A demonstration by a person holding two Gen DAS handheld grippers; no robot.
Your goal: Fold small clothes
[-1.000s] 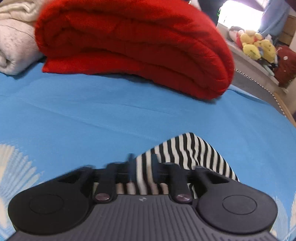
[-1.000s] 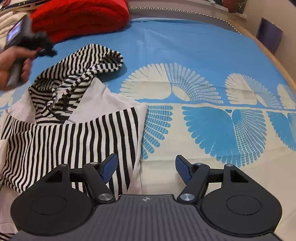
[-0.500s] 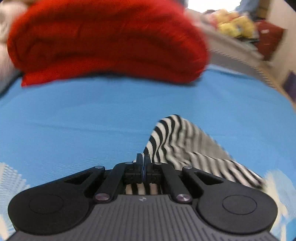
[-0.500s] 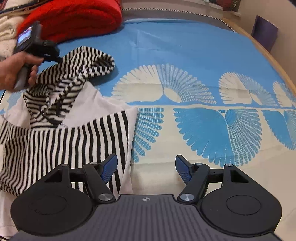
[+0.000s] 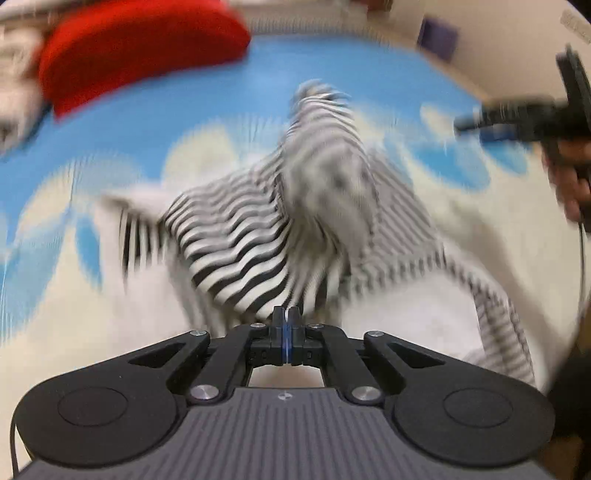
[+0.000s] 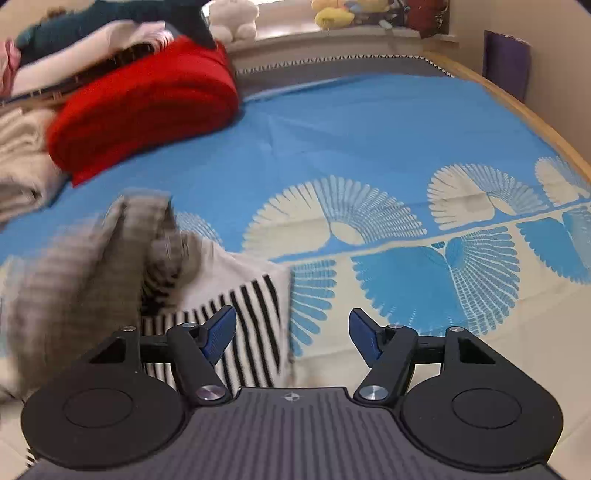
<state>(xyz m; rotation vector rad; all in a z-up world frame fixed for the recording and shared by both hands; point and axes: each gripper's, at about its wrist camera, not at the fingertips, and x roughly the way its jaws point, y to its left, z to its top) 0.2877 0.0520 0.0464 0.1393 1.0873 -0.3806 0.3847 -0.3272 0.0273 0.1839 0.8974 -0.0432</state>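
Observation:
A small black-and-white striped hooded top (image 5: 255,236) lies on the blue patterned bed sheet (image 6: 369,147). My left gripper (image 5: 285,317) is shut on the striped hood fabric and holds it lifted over the garment's body; the view is motion-blurred. In the right wrist view the lifted hood (image 6: 122,251) is a blur at the left, over the garment's striped and white panel (image 6: 255,306). My right gripper (image 6: 291,332) is open and empty, just above the garment's right edge. It also shows in the left wrist view (image 5: 517,118) at the far right.
A folded red blanket (image 6: 147,103) and cream and white bedding (image 6: 22,162) lie at the back left of the bed. Plush toys (image 6: 332,14) sit on a ledge behind. A wooden bed edge (image 6: 535,118) runs along the right.
My left gripper closed on the striped hood and swung it up and back over the garment's body, fast enough to blur. The right gripper stayed open and shifted slightly.

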